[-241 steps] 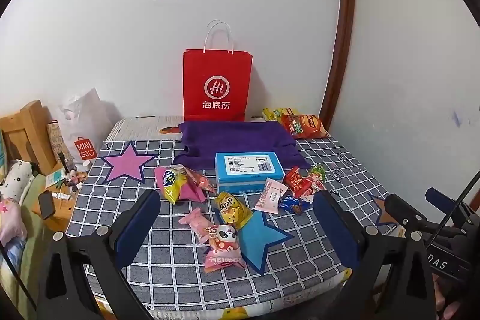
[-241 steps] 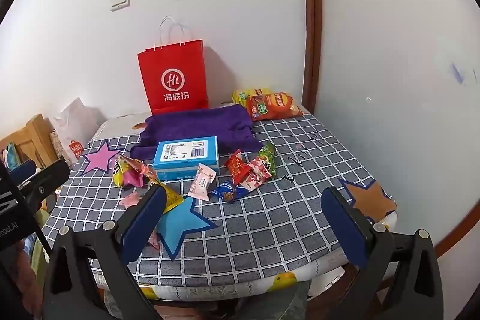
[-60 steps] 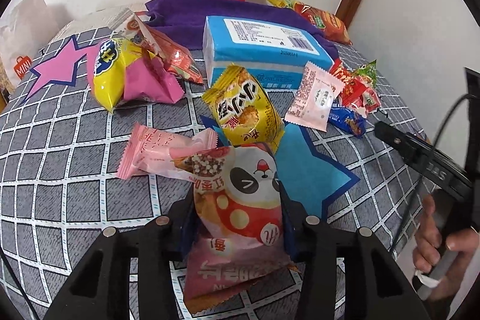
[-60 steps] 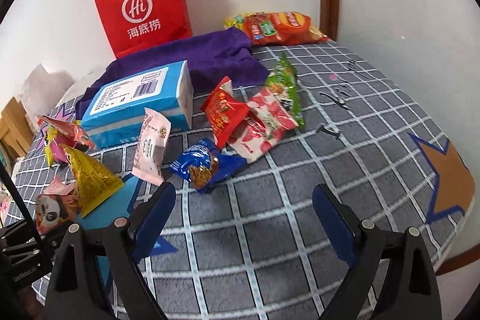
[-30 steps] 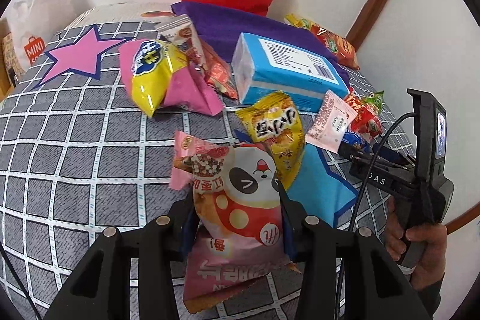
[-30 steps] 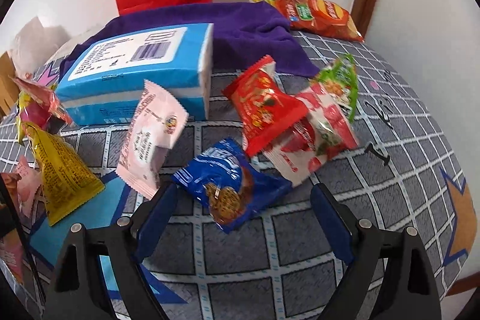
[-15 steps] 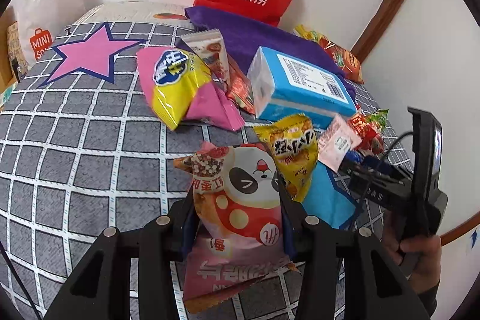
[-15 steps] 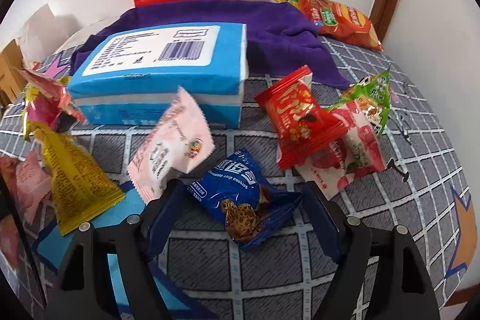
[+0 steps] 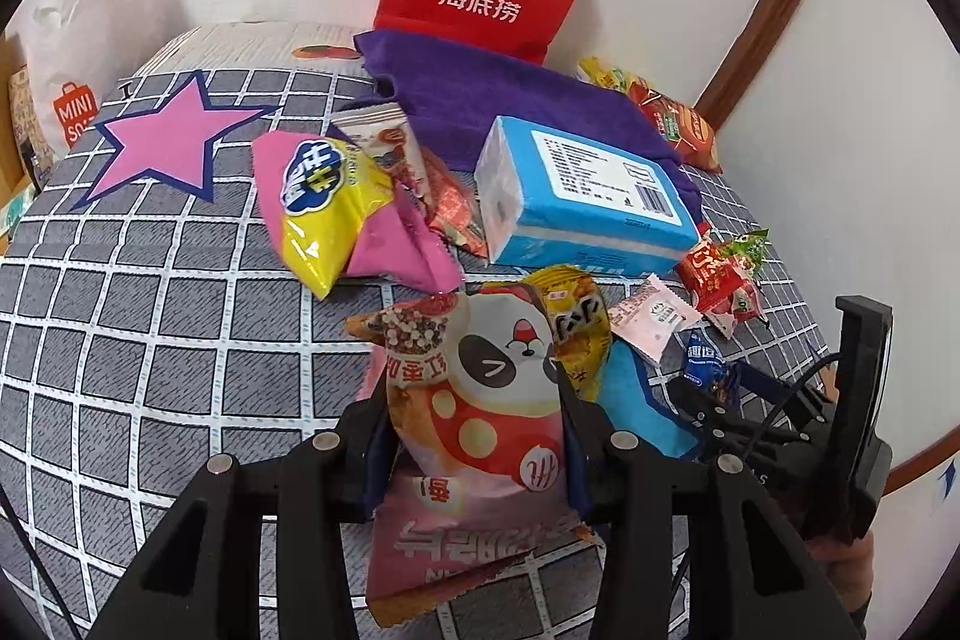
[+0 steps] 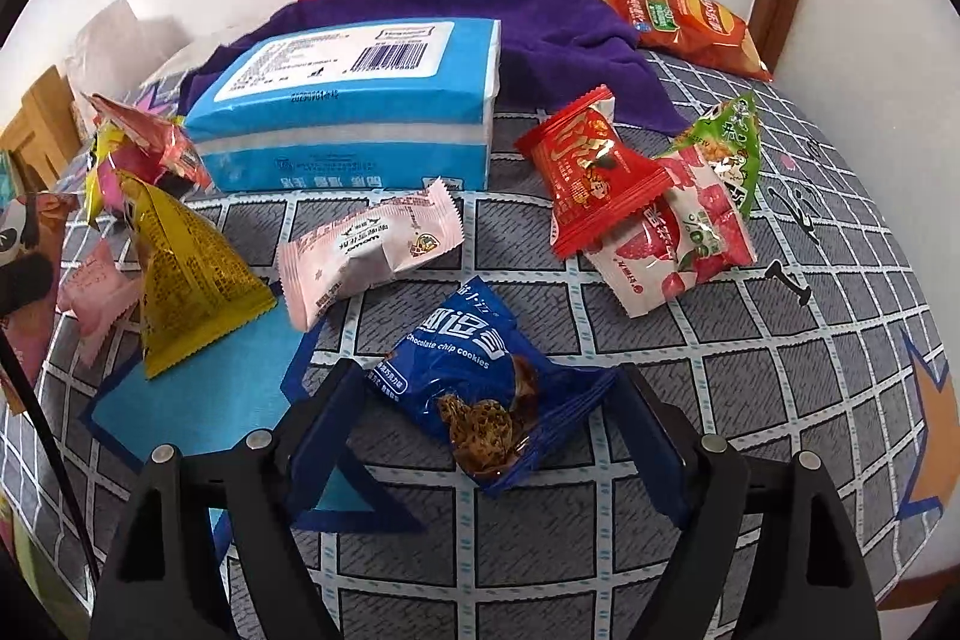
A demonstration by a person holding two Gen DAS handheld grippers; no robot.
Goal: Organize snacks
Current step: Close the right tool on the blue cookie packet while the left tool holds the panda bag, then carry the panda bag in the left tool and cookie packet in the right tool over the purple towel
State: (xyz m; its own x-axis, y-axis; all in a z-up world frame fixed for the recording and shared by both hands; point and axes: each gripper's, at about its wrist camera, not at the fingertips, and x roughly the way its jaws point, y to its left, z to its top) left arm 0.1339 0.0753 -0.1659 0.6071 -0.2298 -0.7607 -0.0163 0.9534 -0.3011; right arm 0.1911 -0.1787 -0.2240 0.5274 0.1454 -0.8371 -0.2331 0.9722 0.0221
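- Gripping panda snack bag (image 9: pixel 480 400) in left gripper (image 9: pixel 474 436); fingers (image 9: pixel 375 436) pressed on both sides, bag lifted above checked surface (image 9: pixel 150 316).
- Straddling blue cookie packet (image 10: pixel 480 376) with right gripper (image 10: pixel 486 424); fingers (image 10: pixel 327 412) apart, not pinching; packet flat on surface beside blue star (image 10: pixel 198 400).

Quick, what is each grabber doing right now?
Left gripper: shut on the panda snack bag.
Right gripper: open around the blue cookie packet, not gripping it.
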